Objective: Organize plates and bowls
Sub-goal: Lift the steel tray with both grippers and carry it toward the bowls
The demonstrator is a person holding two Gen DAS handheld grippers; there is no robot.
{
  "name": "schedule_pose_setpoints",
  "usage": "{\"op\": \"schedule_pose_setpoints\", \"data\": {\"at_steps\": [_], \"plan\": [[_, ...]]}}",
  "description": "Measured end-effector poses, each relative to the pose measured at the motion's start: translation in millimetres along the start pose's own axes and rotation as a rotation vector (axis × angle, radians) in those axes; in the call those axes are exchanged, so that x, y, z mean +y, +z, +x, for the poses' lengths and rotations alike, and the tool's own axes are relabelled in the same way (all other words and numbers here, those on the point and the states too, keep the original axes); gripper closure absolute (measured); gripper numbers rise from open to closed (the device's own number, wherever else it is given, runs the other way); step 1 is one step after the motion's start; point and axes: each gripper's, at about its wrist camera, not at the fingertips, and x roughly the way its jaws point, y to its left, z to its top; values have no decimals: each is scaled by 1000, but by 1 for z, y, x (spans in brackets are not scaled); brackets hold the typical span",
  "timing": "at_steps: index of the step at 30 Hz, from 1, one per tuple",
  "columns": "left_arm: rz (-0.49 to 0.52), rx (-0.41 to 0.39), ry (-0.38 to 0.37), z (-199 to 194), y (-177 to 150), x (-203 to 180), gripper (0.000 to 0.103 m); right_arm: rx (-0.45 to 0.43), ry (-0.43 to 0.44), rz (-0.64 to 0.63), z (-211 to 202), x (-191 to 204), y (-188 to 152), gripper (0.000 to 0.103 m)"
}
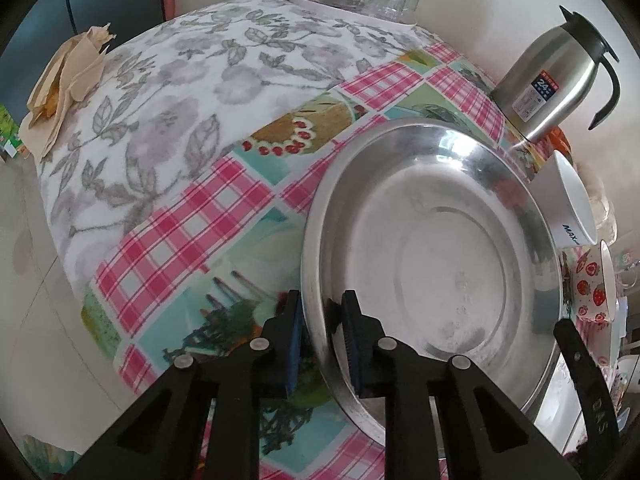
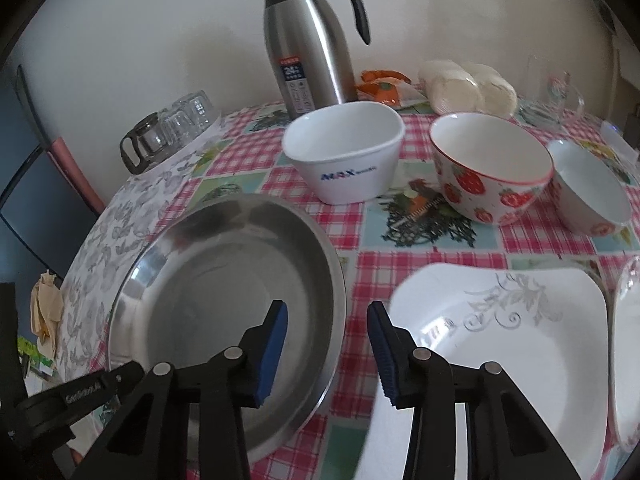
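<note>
Barely started: nothing stacked yet, bowls and plates all spread singly over the checked surface. Left tool clamped on the near rim of the steel plate, one pad inside, one outside. Right tool straddling the opposite rim, pads apparently not pressing yet. Shiny, shallow, empty, sitting left of the white floral plate. Strawberry bowl and white bowl untouched behind.

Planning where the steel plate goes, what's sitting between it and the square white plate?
Nothing: in the right wrist view only bare checked tablecloth separates the steel plate from the square white plate.
</note>
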Motion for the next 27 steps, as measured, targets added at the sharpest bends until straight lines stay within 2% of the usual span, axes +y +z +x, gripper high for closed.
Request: {"op": "schedule_pose_setpoints", "data": {"at_steps": [9,13,27], "plan": [[-49,-9,6,-3,2,18,83,57,20,-17,29,6,1,60],[-50,-18,9,-3,4,18,83,86,37,-12,40,6,-2,72],[-47,-72,9,-11,1,18,85,96,77,-66,29,16,-4,85]]}}
